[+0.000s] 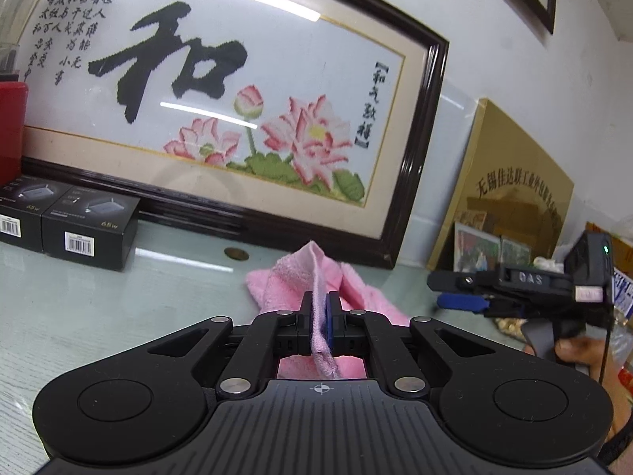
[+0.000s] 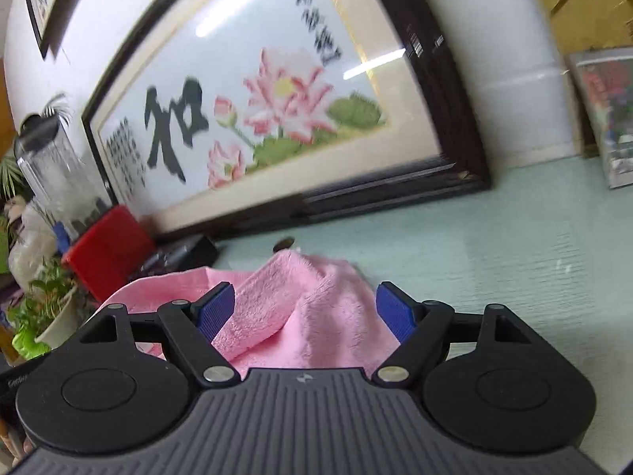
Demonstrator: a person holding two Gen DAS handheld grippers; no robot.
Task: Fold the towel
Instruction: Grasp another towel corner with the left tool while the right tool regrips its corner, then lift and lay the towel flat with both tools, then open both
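Now my left gripper (image 1: 321, 312) pinches a raised fold of the pink towel (image 1: 292, 273) at frame centre. My right gripper (image 2: 304, 308) stands spread, pads off the cloth.

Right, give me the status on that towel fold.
Done: nothing tidy yet; the pink towel lies bunched on the table. In hand: the left gripper is shut on a towel edge, while the right gripper is open, pads off the cloth. Left: spread it, fold, flatten.
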